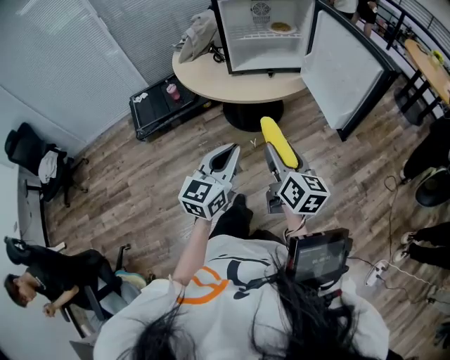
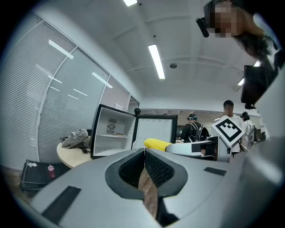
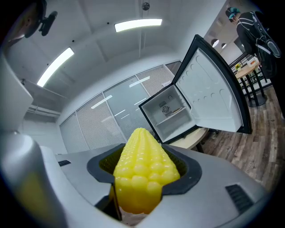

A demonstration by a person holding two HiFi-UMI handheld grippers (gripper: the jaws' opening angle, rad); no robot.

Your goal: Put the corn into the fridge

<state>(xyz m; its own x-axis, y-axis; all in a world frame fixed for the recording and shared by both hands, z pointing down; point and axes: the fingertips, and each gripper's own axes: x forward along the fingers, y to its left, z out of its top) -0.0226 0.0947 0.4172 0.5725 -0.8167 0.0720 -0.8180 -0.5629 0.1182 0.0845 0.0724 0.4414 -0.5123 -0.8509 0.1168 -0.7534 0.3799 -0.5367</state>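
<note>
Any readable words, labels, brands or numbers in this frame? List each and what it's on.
No readable text anywhere.
Left cube and right cube: square marker patterns, no letters.
Round emblem inside the fridge: too small to read.
Orange shirt print: no letters visible.

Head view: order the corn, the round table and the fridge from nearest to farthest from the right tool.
1. Corn: held in the right tool itself.
2. Round table: ahead, past the corn's tip.
3. Fridge: farthest, standing open on the table.
</note>
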